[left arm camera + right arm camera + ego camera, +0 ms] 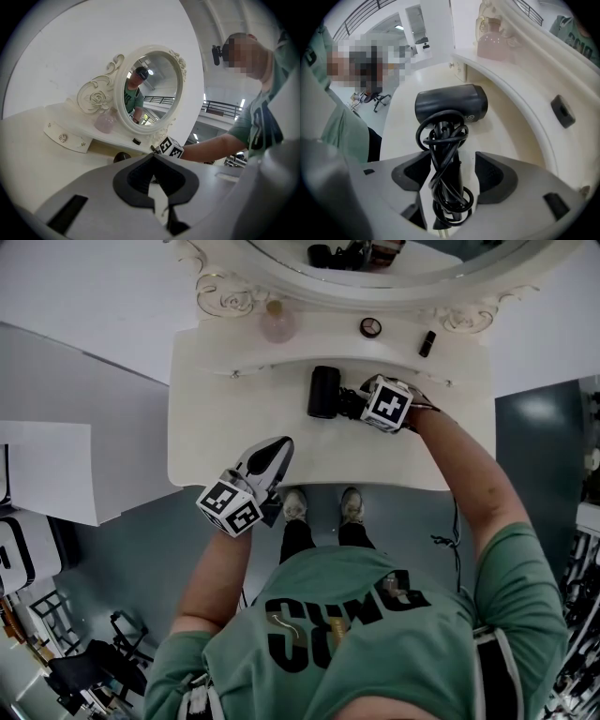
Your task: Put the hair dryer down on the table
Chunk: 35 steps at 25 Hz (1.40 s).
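The black hair dryer (pixel 325 392) lies on its side on the cream dressing table (pixel 216 427), barrel toward the left. In the right gripper view the hair dryer (pixel 452 104) has its cord wound round the handle. That handle runs between the jaws of my right gripper (pixel 452 164), whose pads stand off it on both sides, so it is open. From the head view, the right gripper (pixel 354 401) sits just right of the dryer. My left gripper (pixel 279 448) hovers over the table's front edge, jaws together and empty, as its own view of the left gripper (pixel 152 161) confirms.
A raised shelf at the back carries a pink bottle (pixel 277 324), a round compact (pixel 370 327) and a small black tube (pixel 427 343). An ornate oval mirror (pixel 150 91) stands behind it. The person's feet are under the table's front edge.
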Available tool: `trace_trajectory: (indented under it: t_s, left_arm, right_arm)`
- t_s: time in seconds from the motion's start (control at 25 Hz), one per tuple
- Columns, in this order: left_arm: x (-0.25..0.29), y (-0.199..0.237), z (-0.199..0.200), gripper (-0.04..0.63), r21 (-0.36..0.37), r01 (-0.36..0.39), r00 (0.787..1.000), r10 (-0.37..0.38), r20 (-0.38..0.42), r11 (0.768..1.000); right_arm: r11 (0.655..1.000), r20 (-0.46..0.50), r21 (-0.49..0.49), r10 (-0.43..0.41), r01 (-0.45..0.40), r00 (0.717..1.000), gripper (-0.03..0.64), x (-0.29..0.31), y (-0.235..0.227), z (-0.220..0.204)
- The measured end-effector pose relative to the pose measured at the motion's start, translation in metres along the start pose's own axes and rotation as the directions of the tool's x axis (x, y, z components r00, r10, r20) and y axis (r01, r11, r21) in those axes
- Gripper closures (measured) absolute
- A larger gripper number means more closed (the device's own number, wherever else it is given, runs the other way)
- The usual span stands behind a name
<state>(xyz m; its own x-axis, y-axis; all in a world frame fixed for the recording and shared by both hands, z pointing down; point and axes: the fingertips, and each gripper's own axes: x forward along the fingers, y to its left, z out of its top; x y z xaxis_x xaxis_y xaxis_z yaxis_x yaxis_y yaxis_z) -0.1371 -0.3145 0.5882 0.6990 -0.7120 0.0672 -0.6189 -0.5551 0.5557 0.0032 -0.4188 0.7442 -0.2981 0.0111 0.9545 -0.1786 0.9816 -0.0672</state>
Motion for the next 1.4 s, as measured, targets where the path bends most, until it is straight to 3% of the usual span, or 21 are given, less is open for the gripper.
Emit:
trace_trajectory:
  t_s: [0.24, 0.44, 0.6, 0.8, 0.92, 1.0, 1.28, 1.4]
  left_arm:
    - [-0.008, -0.01, 0.015, 0.588, 0.019, -0.012, 1.0, 0.012, 0.002, 1.0]
    - [-0.013, -0.026, 0.049, 0.588, 0.047, -0.015, 0.999, 0.013, 0.042, 0.999]
    - [-0.014, -0.045, 0.08, 0.588, 0.091, -0.016, 0.997, 0.008, 0.081, 0.996]
    - [-0.016, -0.073, 0.125, 0.588, 0.124, -0.005, 0.99, -0.012, 0.139, 0.992]
    - [-0.018, -0.092, 0.15, 0.588, 0.164, -0.001, 0.985, -0.028, 0.172, 0.986]
    - [-0.02, -0.104, 0.165, 0.588, 0.203, -0.003, 0.982, -0.035, 0.187, 0.979]
    - [-0.025, -0.13, 0.189, 0.588, 0.286, -0.032, 0.98, -0.026, 0.198, 0.958]
    - [-0.027, -0.134, 0.192, 0.588, 0.286, -0.057, 0.979, -0.003, 0.204, 0.957]
  right_arm:
    - [0.997, 0.169, 0.077, -0.025, 0.012, 0.985, 0.311, -0.051, 0.005, 0.008]
    - [0.976, 0.38, 0.215, -0.104, 0.022, 0.919, 0.313, -0.12, 0.003, 0.01]
    - [0.949, 0.541, 0.315, -0.197, 0.02, 0.818, 0.344, -0.184, 0.004, 0.004]
    - [0.896, 0.703, 0.444, -0.351, 0.004, 0.618, 0.405, -0.27, 0.006, -0.002]
    - [0.865, 0.759, 0.501, -0.422, -0.031, 0.496, 0.444, -0.313, 0.014, -0.009]
    - [0.85, 0.778, 0.525, -0.458, -0.045, 0.429, 0.47, -0.337, 0.021, -0.011]
    - [0.836, 0.798, 0.548, -0.518, -0.014, 0.31, 0.552, -0.39, 0.052, -0.01]
    - [0.823, 0.789, 0.567, -0.544, 0.0, 0.286, 0.595, -0.398, 0.059, -0.014]
